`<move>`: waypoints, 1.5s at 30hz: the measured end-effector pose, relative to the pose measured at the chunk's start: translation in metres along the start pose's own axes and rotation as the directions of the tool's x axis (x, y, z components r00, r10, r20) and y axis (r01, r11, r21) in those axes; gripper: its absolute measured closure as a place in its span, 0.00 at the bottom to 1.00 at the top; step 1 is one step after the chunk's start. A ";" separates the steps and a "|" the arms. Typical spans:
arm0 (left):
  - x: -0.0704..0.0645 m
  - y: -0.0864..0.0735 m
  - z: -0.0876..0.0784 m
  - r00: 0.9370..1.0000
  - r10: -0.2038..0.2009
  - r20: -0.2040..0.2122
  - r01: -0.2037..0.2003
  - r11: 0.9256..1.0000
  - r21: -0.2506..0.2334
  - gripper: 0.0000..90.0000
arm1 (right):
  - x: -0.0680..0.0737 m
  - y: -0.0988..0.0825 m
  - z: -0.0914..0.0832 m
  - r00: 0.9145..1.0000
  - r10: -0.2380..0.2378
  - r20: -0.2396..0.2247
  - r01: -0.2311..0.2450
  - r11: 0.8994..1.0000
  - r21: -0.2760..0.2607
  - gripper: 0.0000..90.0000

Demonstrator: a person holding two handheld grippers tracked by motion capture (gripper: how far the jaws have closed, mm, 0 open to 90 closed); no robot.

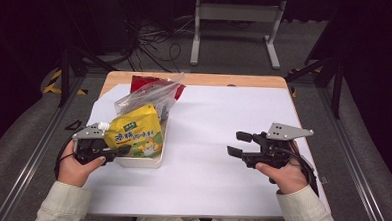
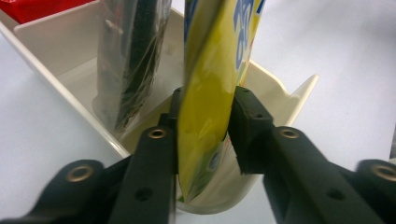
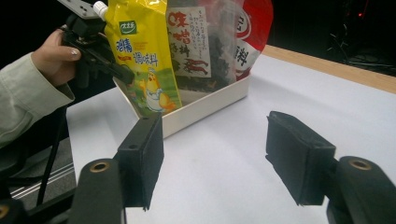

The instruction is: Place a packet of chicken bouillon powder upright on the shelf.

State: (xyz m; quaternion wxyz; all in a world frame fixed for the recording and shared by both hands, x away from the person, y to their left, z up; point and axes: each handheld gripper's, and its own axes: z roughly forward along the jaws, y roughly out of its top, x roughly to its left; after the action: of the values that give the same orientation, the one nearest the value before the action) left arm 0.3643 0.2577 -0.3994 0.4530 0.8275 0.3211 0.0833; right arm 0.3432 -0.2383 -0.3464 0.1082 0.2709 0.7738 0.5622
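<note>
From the high view, a person's two forearms in pale sleeves come in from the bottom edge over a white-covered table (image 1: 217, 141). The left gripper (image 1: 123, 150) sits at the near end of a shallow white plastic tray (image 1: 144, 162), its black jaws on either side of the lower edge of a yellow spouted pouch with a cartoon chick and a white cap (image 1: 135, 133). The pouch stands upright in the near end of the tray. Behind it stand a clear plastic bag of dark contents (image 1: 147, 96) and a red packet (image 1: 145, 81). The right gripper (image 1: 237, 144) rests low over bare table, well apart from the tray, with its jaws spread and nothing between them.

In the left gripper view, the yellow pouch (image 2: 210, 93) rises between the two black jaws. The left pad lies against it; the right pad is at its edge with a thin gap, so the hold looks loose rather than clamped. The clear bag (image 2: 130, 60) stands beside it in the tray (image 2: 60, 46).

In the right gripper view, the right gripper (image 3: 215, 158) has its jaws wide apart over the table. Farther off, the left hand (image 3: 56, 56) holds the left gripper (image 3: 126, 74) at the pouch (image 3: 140, 51), with the clear bag (image 3: 196, 46) and red packet (image 3: 254, 28) behind it in the tray (image 3: 210, 105).
</note>
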 end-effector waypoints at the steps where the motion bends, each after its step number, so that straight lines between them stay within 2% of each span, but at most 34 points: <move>1: -0.001 0.000 -0.005 1.000 -0.008 0.005 0.009 0.999 -0.031 0.62 | -0.001 0.000 -0.001 1.000 0.001 0.006 -0.001 1.000 -0.002 0.40; 2: -0.001 0.000 -0.005 1.000 -0.008 0.005 0.009 0.999 -0.031 0.59 | -0.001 0.000 -0.001 1.000 0.001 0.006 -0.001 1.000 -0.002 0.40; 3: -0.003 0.000 -0.012 1.000 -0.012 -0.008 0.011 0.998 -0.064 0.54 | -0.002 -0.001 -0.003 1.000 0.000 0.015 0.000 1.000 -0.001 0.39; 9: -0.011 -0.001 -0.026 0.999 -0.017 -0.031 0.014 0.994 -0.106 0.37 | -0.003 -0.001 -0.007 1.000 -0.010 0.026 0.010 1.000 0.001 0.36; 10: -0.014 -0.002 -0.031 0.999 -0.023 -0.044 0.017 0.992 -0.125 0.35 | -0.003 -0.001 -0.009 0.999 -0.012 0.030 0.012 1.000 0.000 0.36; 13: -0.016 -0.002 -0.035 0.997 -0.029 -0.065 0.020 0.991 -0.136 0.32 | -0.005 -0.002 -0.014 0.999 -0.014 0.042 0.014 1.000 -0.002 0.36; 17: -0.021 -0.003 -0.037 0.994 -0.023 -0.103 0.010 0.993 -0.121 0.29 | -0.008 -0.004 -0.020 0.998 -0.014 0.056 0.014 1.000 -0.005 0.35; 19: -0.023 -0.004 -0.038 0.994 -0.033 -0.101 0.021 0.993 -0.120 0.29 | -0.010 -0.005 -0.026 0.997 -0.015 0.074 0.016 1.000 -0.009 0.35; 23: -0.026 -0.007 -0.041 0.994 -0.027 -0.104 0.013 0.992 -0.128 0.28 | -0.012 -0.006 -0.033 0.996 -0.018 0.090 0.019 1.000 -0.011 0.34; 29: -0.029 -0.017 -0.045 0.994 -0.039 -0.098 0.024 0.989 -0.143 0.26 | -0.017 -0.013 -0.046 0.991 -0.023 0.130 0.024 1.000 -0.003 0.33; 35: -0.023 -0.035 -0.047 0.991 -0.079 -0.108 0.062 0.987 -0.151 0.25 | -0.024 -0.024 -0.060 0.986 -0.012 0.169 0.010 1.000 0.012 0.32; 41: -0.017 -0.048 -0.044 0.992 -0.086 -0.093 0.069 0.983 -0.172 0.21 | -0.029 -0.034 -0.066 0.981 -0.005 0.192 0.002 1.000 0.019 0.30; 45: -0.013 -0.055 -0.038 0.992 -0.086 -0.094 0.069 0.982 -0.177 0.21 | -0.034 -0.046 -0.069 0.979 0.018 0.205 -0.024 0.999 0.026 0.28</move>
State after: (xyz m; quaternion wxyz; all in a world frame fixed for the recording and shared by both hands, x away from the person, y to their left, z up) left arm 0.3129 0.2979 -0.4197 0.5095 0.7664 0.3671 0.1349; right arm 0.3248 -0.3228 -0.3704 0.1778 0.3370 0.7635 0.5215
